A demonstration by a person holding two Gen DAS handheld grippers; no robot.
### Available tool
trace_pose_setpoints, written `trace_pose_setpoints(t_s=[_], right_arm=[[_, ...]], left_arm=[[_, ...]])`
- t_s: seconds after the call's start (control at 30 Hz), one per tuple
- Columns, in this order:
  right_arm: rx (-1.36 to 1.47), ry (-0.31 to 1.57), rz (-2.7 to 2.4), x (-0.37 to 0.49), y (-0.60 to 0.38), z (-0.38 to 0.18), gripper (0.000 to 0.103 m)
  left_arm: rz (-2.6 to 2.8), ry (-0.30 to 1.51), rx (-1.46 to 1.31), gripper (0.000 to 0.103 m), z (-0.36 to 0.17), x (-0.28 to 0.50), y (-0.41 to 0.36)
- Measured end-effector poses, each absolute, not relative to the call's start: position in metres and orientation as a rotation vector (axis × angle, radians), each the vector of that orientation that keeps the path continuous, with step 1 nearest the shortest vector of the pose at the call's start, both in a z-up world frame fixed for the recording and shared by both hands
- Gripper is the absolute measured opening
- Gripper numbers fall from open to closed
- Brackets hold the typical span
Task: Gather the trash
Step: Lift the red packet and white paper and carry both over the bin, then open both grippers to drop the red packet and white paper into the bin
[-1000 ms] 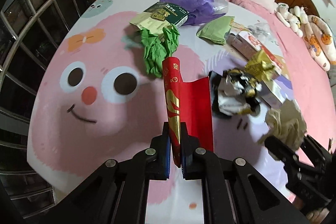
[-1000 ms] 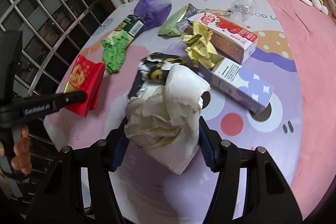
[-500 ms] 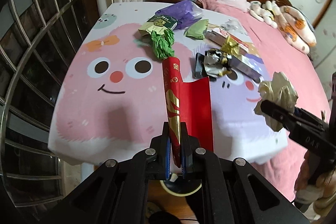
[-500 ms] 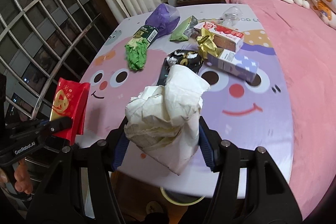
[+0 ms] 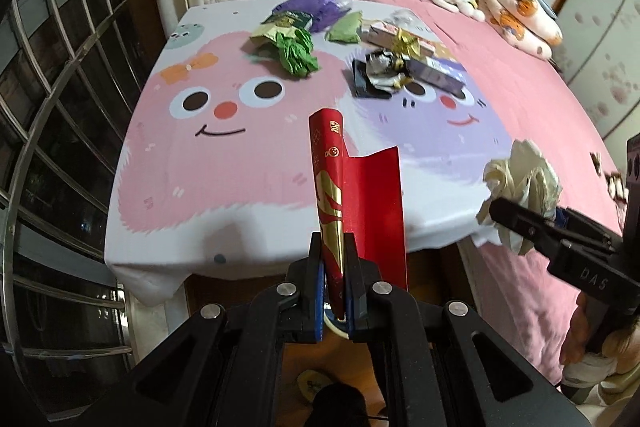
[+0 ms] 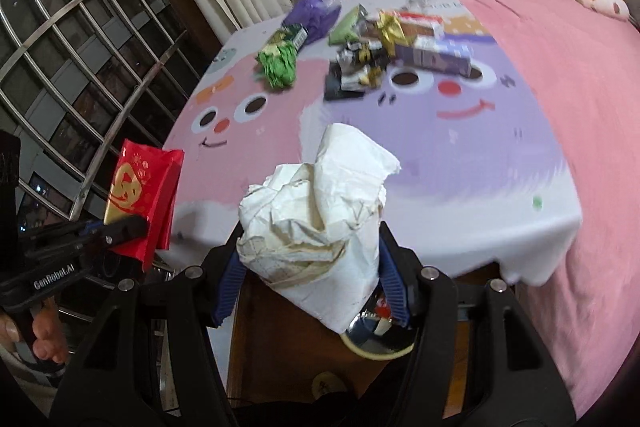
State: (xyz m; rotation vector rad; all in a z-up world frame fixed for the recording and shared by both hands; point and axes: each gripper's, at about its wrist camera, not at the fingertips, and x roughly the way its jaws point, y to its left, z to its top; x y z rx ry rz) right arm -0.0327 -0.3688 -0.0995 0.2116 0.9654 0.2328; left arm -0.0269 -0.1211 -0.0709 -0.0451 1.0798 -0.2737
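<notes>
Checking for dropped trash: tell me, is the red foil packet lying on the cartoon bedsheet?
No, the red foil packet is clamped in the left gripper.

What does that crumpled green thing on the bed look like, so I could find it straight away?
Start at the cartoon bedspread with its smiling pink face. Just above that face's eyes, at the near edge of the litter pile, lies the green paper wad, beside a dark green snack packet. It is the only bright leaf-green, scrunched piece; the olive pouch further right is duller and flatter.
</notes>
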Motion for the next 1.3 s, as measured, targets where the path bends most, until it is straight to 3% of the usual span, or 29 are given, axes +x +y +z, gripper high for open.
trace_pose_setpoints(t_s=[0.3,0.57,1.3], right_arm=[[0.253,1.037,0.204,-0.071,-0.367,-0.145,0.057],[0.270,1.154,0.204,-0.083,-0.357,-0.217,0.057],[0.408,1.371,0.077,-0.067,-0.393,-0.497,0.062]], left_arm=[[-0.380,1.152,0.016,0.007,-0.111,-0.053,-0.131],[-0.448,1.215,0.151,0.007,-0.176,-0.071,-0.163],[-0.364,1.419,0.109,0.008,-0.469,-0.032,-0.228]])
